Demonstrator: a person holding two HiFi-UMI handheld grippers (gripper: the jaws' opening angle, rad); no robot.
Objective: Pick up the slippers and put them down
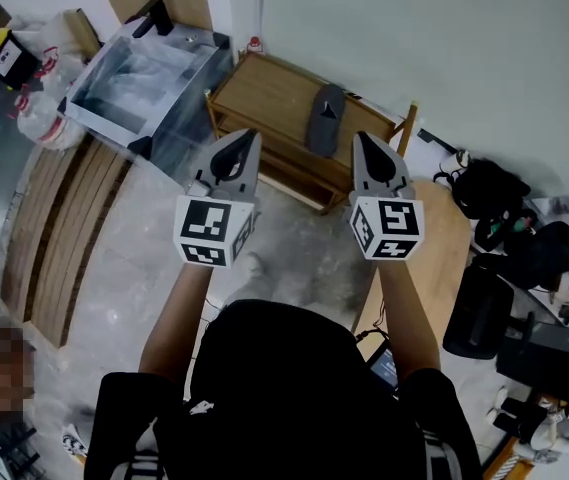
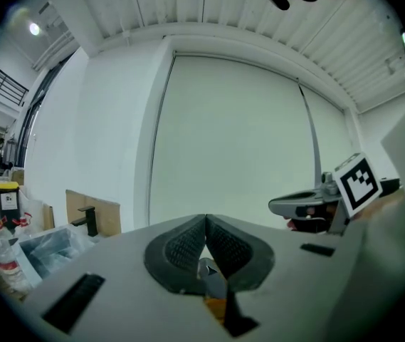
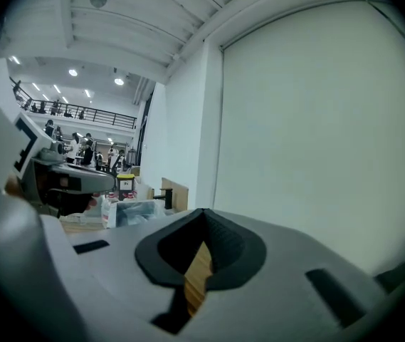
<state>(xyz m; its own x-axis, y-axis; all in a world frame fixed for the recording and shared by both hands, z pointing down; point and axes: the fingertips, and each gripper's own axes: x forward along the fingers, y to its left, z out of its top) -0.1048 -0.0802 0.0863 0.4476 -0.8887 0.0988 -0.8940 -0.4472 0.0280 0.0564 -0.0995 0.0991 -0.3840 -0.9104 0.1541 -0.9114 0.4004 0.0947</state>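
One dark grey slipper [image 1: 326, 118] lies on top of a low wooden rack [image 1: 264, 93] against the white wall. My left gripper [image 1: 248, 140] and right gripper [image 1: 362, 140] are held side by side in the air in front of the rack, pointing at it, with the slipper between and beyond their tips. Neither touches it. In the left gripper view the jaws [image 2: 206, 221] meet at the tips with nothing held; a sliver of the slipper and wood shows below. The right gripper's jaws [image 3: 203, 216] are also shut and empty. I see no second slipper.
A clear plastic bin [image 1: 139, 78] stands left of the rack, with wooden slats [image 1: 54, 228] on the floor beside it. Black bags [image 1: 489, 188] and gear crowd the right. A wooden board [image 1: 444, 253] lies at right. The floor is grey marble.
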